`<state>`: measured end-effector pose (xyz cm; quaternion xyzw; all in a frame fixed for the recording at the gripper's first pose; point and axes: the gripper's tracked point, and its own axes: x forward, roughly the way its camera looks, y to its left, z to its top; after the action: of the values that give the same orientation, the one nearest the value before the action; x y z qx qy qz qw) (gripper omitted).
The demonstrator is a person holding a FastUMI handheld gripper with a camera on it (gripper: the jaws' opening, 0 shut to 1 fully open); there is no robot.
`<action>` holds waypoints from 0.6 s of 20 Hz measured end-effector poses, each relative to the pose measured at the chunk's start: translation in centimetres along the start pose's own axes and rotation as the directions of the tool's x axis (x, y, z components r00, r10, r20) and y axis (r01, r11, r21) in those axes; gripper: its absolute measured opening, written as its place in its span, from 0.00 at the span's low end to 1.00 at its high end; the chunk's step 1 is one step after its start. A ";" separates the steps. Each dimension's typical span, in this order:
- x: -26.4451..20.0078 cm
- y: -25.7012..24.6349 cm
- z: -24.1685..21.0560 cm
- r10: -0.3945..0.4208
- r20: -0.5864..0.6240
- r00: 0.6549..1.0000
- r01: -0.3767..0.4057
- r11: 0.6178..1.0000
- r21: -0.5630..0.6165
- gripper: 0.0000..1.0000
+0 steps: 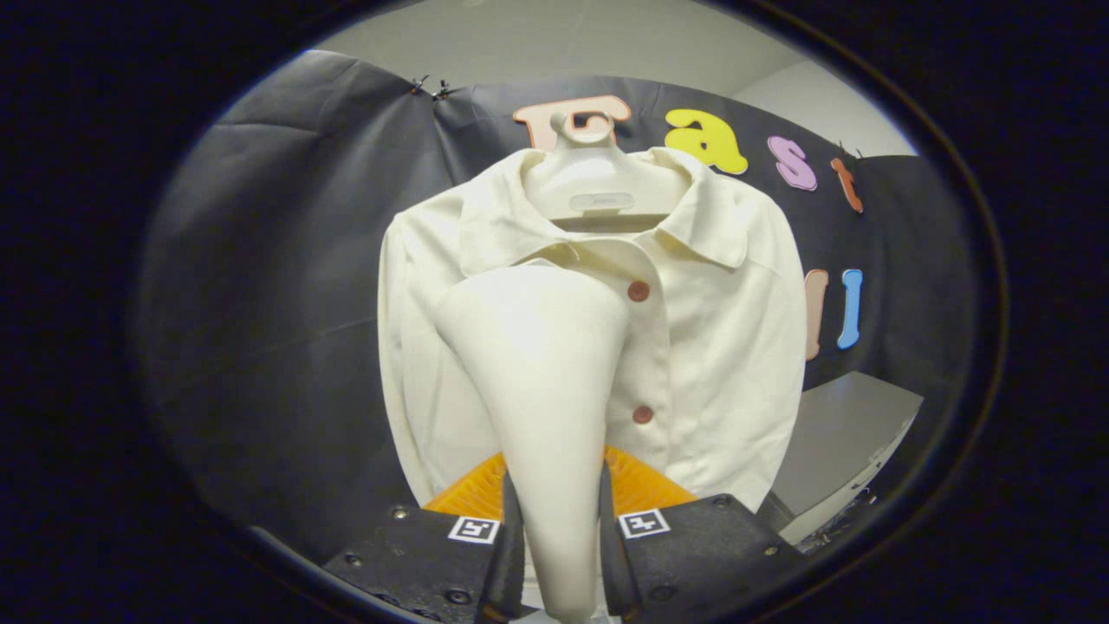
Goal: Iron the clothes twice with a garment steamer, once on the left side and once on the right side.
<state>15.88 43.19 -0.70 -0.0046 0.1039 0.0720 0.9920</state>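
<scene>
Cream on cream here: the garment steamer is clamped in the gripper, both fingers pressing on its narrow handle from left and right, and its broad head flares out just ahead of them. The steamer's long axis runs straight forward from the fingers and up toward the shirt, so the tool points dead at the cloth.

The shirt hangs on a pale hanger against the dark booth wall, front facing us, collar at the top, two reddish buttons running down the placket. The steamer head sits over the left half of the shirt, just left of that button line. Whether the head touches the fabric I cannot tell; it covers the spot.

So here is what the coming stroke turns on: the shirt lies directly beyond the head, its length running top to bottom, and the head is high on the left panel. My read is a pass on the left side is at hand, with the right panel, well clear of the head, yet to get its turn. A grey table stands low on the far right.
</scene>
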 end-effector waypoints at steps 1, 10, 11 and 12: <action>0.5 0.2 -0.2 -0.014 -0.009 1.000 0.015 1.000 0.003 0.35; 3.4 0.7 -3.6 -0.077 -0.052 0.996 0.075 0.996 -0.051 0.36; 3.4 0.8 -4.0 -0.079 -0.057 0.995 0.076 0.996 -0.052 0.36; 3.5 0.7 -4.5 -0.078 -0.061 0.995 0.075 0.996 -0.056 0.36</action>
<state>18.28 44.29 -5.82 -0.0374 0.1331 0.0365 0.9897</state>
